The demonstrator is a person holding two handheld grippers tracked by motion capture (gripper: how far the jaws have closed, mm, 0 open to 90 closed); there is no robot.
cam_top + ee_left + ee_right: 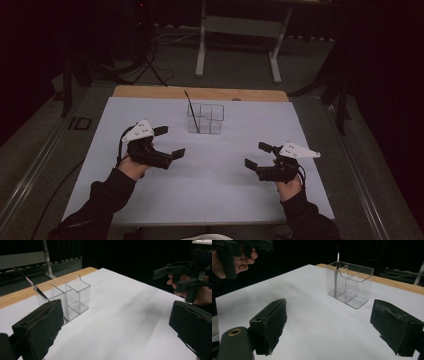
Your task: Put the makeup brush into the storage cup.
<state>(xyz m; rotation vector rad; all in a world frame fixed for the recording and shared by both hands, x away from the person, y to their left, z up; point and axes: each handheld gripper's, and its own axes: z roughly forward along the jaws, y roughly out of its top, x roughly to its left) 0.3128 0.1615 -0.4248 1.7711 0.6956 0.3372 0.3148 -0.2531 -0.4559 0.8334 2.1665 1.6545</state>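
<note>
A clear plastic organizer box (205,119) with inner dividers stands on the white table sheet (210,185) toward the back middle. A thin dark brush or pen (191,111) leans in its left compartment, tip up. The box (67,298) and the stick (32,285) lie ahead-left in the left gripper view. In the right gripper view the box (349,283) with the stick (337,270) lies ahead. My left gripper (169,142) is open and empty, left of the box. My right gripper (258,155) is open and empty, front right of it.
A wooden table edge (200,93) shows behind the sheet. Beyond it stand a white metal frame (240,40), a tripod and cables on a dark floor. The other gripper (185,277) appears at upper right in the left gripper view, and a hand (237,261) at upper left in the right one.
</note>
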